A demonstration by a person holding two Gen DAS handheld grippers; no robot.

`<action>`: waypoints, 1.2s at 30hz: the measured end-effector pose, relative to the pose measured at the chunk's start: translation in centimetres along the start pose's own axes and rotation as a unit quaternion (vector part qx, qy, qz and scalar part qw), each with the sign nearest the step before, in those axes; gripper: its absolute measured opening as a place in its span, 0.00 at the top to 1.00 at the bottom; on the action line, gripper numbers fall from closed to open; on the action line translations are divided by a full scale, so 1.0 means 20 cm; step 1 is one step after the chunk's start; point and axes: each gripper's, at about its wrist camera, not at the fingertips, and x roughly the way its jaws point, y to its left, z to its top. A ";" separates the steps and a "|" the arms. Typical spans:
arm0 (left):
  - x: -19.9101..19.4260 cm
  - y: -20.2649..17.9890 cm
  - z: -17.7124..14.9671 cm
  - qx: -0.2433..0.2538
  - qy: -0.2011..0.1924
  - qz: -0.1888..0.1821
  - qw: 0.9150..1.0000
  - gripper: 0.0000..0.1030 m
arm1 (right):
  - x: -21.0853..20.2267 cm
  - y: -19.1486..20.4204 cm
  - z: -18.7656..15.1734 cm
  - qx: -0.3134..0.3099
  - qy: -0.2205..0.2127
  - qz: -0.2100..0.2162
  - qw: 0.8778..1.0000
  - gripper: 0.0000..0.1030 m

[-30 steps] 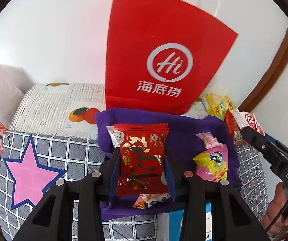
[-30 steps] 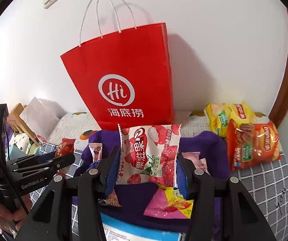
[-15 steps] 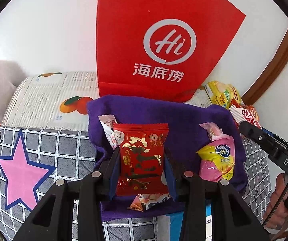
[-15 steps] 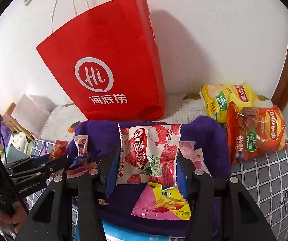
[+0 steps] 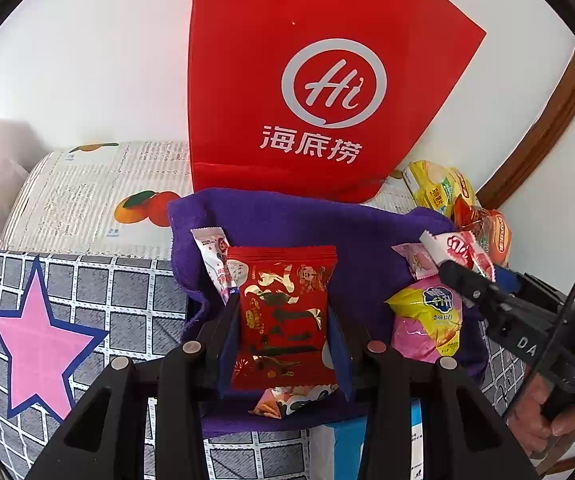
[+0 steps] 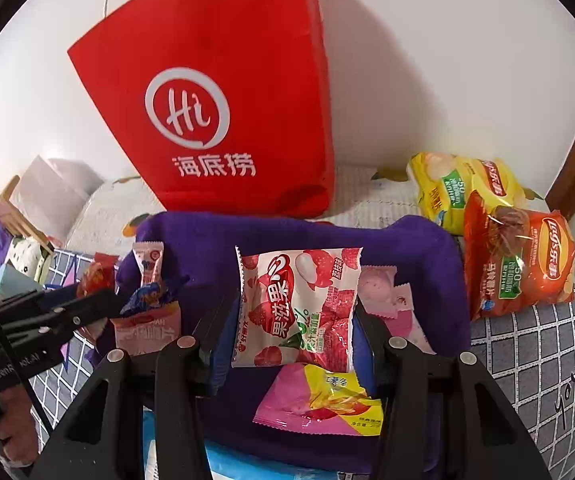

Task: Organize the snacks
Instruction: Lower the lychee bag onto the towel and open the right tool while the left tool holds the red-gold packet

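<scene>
Your left gripper [image 5: 285, 320] is clamped on a red foil snack packet with gold print [image 5: 285, 308], its blue pads pressing both side edges so the packet stands upright between them, held above the purple cloth-lined bin [image 5: 287, 216]. Your right gripper [image 6: 297, 320] grips a white and red lychee-and-strawberry jelly packet [image 6: 297, 304] the same way, pinched at its sides and upright over that same bin. Down in the bin, seen from the right wrist, a pink and yellow chip packet [image 6: 319, 400] lies flat under the jelly packet, small pink sachets [image 6: 383, 292] sit just to its right, and a slim white stick packet [image 6: 149, 262] leans against the left wall beside a blue-wrapped sweet [image 6: 149, 296]. From the left wrist a small cartoon-printed packet [image 5: 293, 398] shows just below the red one. Behind the bin a red Haidilao paper bag [image 5: 319, 80] stands upright against the white wall, on a newspaper-print cloth with oranges [image 5: 99, 200]. To the right of the bin, a yellow Lay's bag [image 6: 459, 188] lies partly under an orange Lay's bag [image 6: 523, 256] on the grey checked cover [image 6: 535, 352]; a pink star [image 5: 41, 336] is printed on that cover at the left
</scene>
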 end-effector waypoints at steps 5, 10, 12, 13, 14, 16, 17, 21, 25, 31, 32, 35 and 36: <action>-0.02 0.02 0.01 -0.006 -0.003 -0.002 1.000 0.63 | 0.04 0.02 -0.01 -0.006 0.012 -0.003 1.000 0.51; -0.02 0.03 0.01 -0.008 -0.004 -0.003 1.000 0.63 | 0.07 0.03 -0.02 -0.010 0.021 -0.004 1.000 0.51; -0.03 0.04 0.01 -0.009 -0.004 -0.003 1.000 0.63 | 0.08 0.03 -0.02 -0.013 0.025 -0.005 1.000 0.51; -0.03 0.04 0.01 -0.009 -0.004 -0.004 1.000 0.63 | 0.09 0.03 -0.02 -0.013 0.027 -0.007 1.000 0.51; -0.03 0.04 0.01 -0.010 -0.005 -0.004 1.000 0.63 | 0.09 0.03 -0.02 -0.012 0.029 -0.009 0.999 0.51; -0.03 0.04 0.01 -0.010 -0.006 -0.004 1.000 0.63 | 0.11 0.02 -0.02 -0.009 0.034 -0.013 0.999 0.51; -0.03 0.04 0.01 -0.010 -0.006 -0.004 1.000 0.63 | 0.12 0.01 -0.02 -0.009 0.036 -0.014 0.999 0.51; -0.03 0.04 0.01 -0.010 -0.006 -0.004 1.000 0.63 | 0.15 0.00 -0.03 -0.007 0.047 -0.021 0.999 0.50; -0.03 0.04 0.01 -0.010 -0.005 -0.004 1.000 0.63 | 0.19 0.01 -0.03 -0.013 0.060 -0.029 0.998 0.49; -0.02 0.01 0.00 -0.003 0.000 -0.003 1.000 0.63 | 0.22 0.04 -0.04 -0.025 0.068 -0.034 0.997 0.47; -0.02 0.00 0.00 -0.002 0.001 -0.003 1.000 0.63 | 0.22 0.04 -0.04 -0.026 0.069 -0.033 0.997 0.47; -0.01 0.00 0.00 0.000 0.003 -0.002 1.000 0.63 | 0.23 0.05 -0.05 -0.031 0.073 -0.030 0.996 0.46; -0.01 0.00 0.00 -0.001 0.004 -0.002 1.000 0.63 | 0.24 0.05 -0.05 -0.033 0.076 -0.031 0.996 0.46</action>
